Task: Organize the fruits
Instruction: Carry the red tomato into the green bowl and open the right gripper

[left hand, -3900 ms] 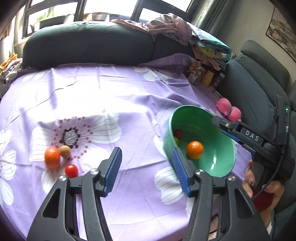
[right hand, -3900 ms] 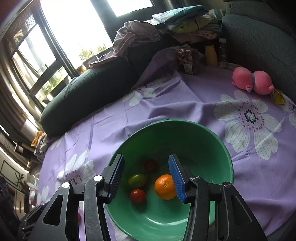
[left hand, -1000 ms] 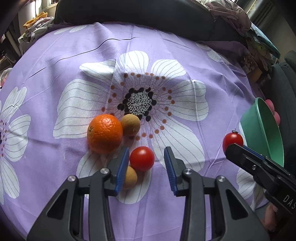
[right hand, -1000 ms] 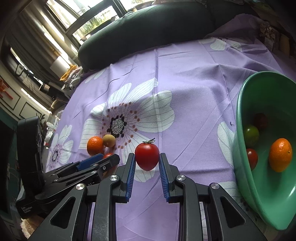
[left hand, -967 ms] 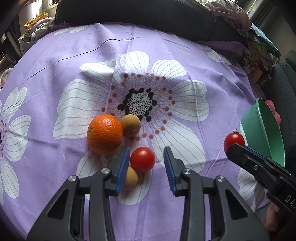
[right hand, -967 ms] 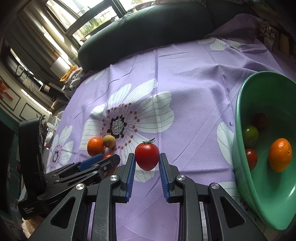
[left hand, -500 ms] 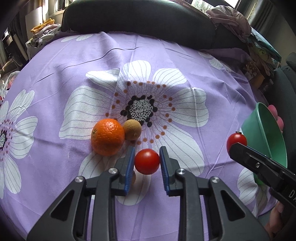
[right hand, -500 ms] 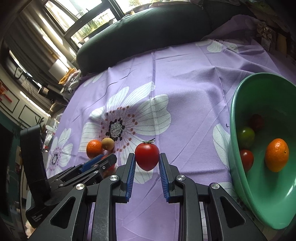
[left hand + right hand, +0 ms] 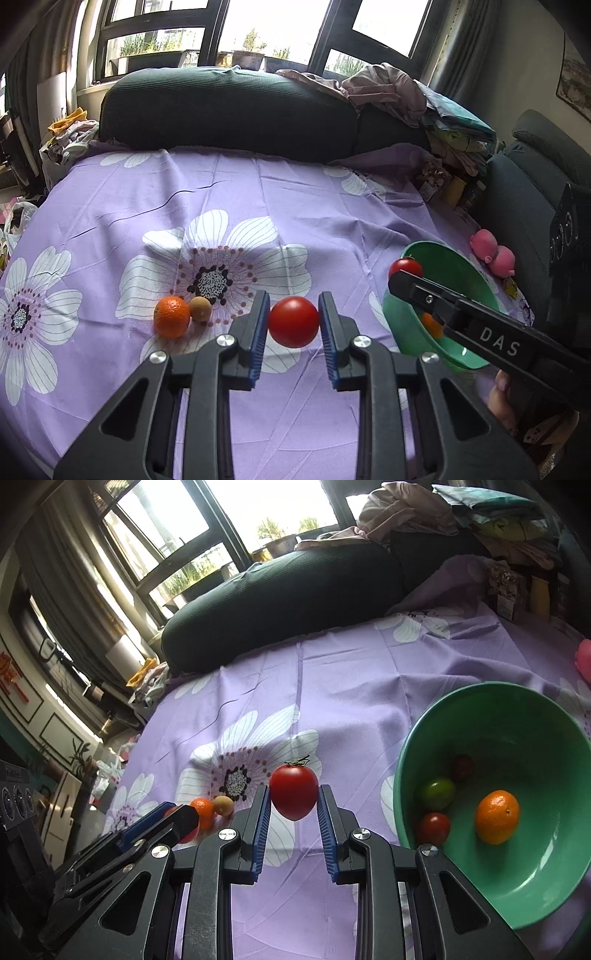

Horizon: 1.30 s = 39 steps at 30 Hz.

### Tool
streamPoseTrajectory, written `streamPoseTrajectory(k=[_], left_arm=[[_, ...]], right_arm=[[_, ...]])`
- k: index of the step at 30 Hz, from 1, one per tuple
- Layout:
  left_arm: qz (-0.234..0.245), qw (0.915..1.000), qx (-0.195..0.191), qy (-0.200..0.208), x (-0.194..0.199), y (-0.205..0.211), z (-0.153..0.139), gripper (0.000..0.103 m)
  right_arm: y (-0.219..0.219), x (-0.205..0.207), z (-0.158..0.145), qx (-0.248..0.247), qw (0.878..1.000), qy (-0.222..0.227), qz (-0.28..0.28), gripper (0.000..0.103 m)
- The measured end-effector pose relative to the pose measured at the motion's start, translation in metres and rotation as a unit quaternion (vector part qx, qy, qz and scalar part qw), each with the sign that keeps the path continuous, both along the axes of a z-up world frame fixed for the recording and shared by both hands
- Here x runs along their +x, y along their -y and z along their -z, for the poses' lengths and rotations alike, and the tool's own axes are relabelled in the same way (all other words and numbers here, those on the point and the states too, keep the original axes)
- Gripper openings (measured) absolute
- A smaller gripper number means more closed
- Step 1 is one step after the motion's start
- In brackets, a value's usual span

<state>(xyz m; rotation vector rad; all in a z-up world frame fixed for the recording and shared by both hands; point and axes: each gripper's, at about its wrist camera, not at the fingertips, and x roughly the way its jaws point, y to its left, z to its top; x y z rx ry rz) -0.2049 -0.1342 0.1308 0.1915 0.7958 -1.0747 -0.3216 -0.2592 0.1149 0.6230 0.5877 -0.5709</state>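
Observation:
My left gripper (image 9: 293,325) is shut on a red tomato (image 9: 293,321) and holds it above the purple floral cloth (image 9: 258,206). My right gripper (image 9: 293,805) is shut on a red tomato with a stem (image 9: 293,792), held left of the green bowl (image 9: 491,709). It also shows in the left wrist view (image 9: 405,266), at the bowl's rim (image 9: 424,245). The bowl holds an orange (image 9: 496,816), a green fruit (image 9: 437,793) and two red fruits. An orange (image 9: 171,316) and a small brown fruit (image 9: 200,308) lie on the cloth at the left.
A dark bolster cushion (image 9: 229,110) lies along the far edge. Piled clothes (image 9: 388,92) and jars (image 9: 452,190) crowd the back right. A pink plush toy (image 9: 493,253) lies beyond the bowl. A grey sofa (image 9: 528,192) stands at the right.
My left gripper closed on the red tomato and lifted it off the cloth, away from the orange and brown fruit. My right gripper carried its tomato toward the bowl.

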Motion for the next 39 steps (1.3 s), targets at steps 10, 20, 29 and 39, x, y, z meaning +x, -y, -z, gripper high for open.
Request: streamPoseTrajectory(k=[10, 20, 29, 39], left_arm=[[0.075, 0.997, -0.019, 0.001, -0.059, 0.041, -0.011, 0.027], [0.145, 0.9887, 0.008, -0.038, -0.098, 0.092, 0.008, 0.027], [0.175, 0.9823, 0.046, -0.048, -0.117, 0.124, 0.028, 0.027], [0.176, 0.9802, 0.071, -0.058, -0.122, 0.133, 0.044, 0.027]], right_arm=[[0.027, -0.062, -0.023, -0.031, 0.995, 0.027, 0.096, 0.027], [0.057, -0.101, -0.007, -0.01, 0.989, 0.014, 0.149, 0.027], [0.079, -0.116, 0.011, 0.024, 0.985, -0.002, 0.172, 0.027], [0.09, -0.115, 0.024, 0.043, 0.983, -0.029, 0.177, 0.027]])
